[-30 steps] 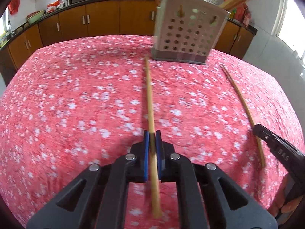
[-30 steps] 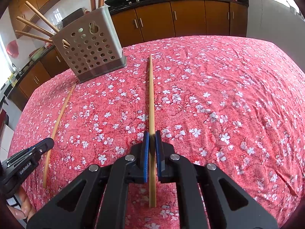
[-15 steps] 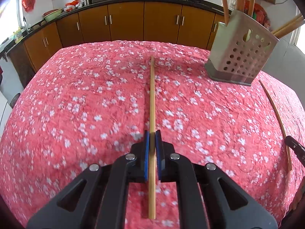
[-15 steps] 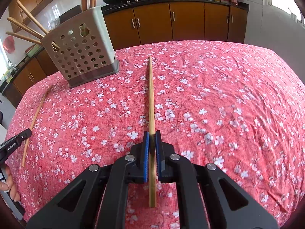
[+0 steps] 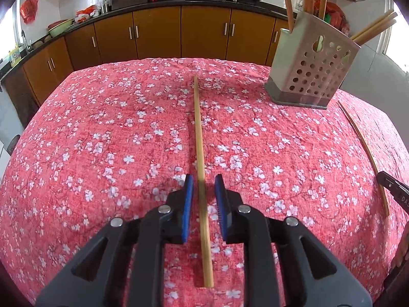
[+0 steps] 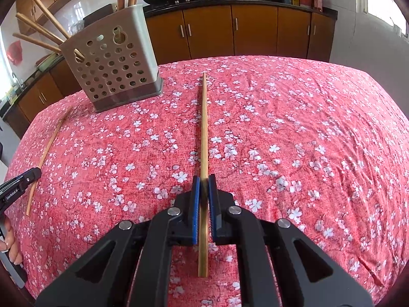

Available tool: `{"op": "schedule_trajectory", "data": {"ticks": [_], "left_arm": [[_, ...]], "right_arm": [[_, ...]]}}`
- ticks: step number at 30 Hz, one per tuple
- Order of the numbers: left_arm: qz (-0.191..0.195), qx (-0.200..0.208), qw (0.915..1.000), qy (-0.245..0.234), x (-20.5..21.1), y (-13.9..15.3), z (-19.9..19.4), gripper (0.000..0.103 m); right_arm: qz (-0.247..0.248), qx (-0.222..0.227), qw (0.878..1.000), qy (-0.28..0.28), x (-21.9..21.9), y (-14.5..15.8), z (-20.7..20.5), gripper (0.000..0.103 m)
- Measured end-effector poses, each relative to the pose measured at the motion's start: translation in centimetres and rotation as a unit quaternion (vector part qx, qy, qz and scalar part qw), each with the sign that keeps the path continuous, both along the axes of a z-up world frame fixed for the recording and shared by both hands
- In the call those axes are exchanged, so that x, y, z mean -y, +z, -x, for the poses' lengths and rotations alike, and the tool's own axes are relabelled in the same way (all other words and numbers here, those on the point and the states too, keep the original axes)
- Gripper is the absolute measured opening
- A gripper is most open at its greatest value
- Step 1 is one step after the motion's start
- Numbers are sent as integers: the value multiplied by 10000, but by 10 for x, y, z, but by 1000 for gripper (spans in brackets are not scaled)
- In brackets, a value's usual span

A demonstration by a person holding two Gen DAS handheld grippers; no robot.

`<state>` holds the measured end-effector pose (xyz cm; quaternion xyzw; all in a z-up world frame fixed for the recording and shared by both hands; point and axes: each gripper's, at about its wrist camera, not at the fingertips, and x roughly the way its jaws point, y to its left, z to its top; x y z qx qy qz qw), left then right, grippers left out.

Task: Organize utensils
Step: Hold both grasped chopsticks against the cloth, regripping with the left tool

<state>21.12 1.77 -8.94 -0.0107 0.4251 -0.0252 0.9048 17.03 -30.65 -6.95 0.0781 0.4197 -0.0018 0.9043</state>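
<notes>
In the left wrist view my left gripper [image 5: 204, 181] is open, its blue pads apart on either side of a long wooden chopstick [image 5: 199, 133] that lies between them, pointing away over the red floral tablecloth [image 5: 102, 133]. In the right wrist view my right gripper [image 6: 203, 179] is shut on a second chopstick [image 6: 204, 117] pointing forward. A perforated metal utensil holder [image 5: 311, 69] with several chopsticks in it stands at the far right of the left view, and it also shows at the far left of the right view [image 6: 115, 64].
Each wrist view shows the other gripper's chopstick at its side edge [image 5: 363, 148] [image 6: 48, 153], with the other gripper's tip beside it [image 5: 393, 189] [image 6: 20, 186]. Wooden kitchen cabinets [image 5: 179, 35] run behind the table. The table drops off at all sides.
My left gripper has opened and its pads have let go of the chopstick. The holder sits farther right in the left view. My right gripper stays shut on its chopstick.
</notes>
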Motion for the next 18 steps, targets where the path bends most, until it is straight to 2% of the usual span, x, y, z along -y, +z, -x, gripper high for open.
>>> {"op": "schedule_trajectory", "data": {"ticks": [18], "left_arm": [[-88,-30,10000,-24,-1,5,12,19]], "right_arm": [[-20,-3,10000,-1,1,1,-1,8]]}}
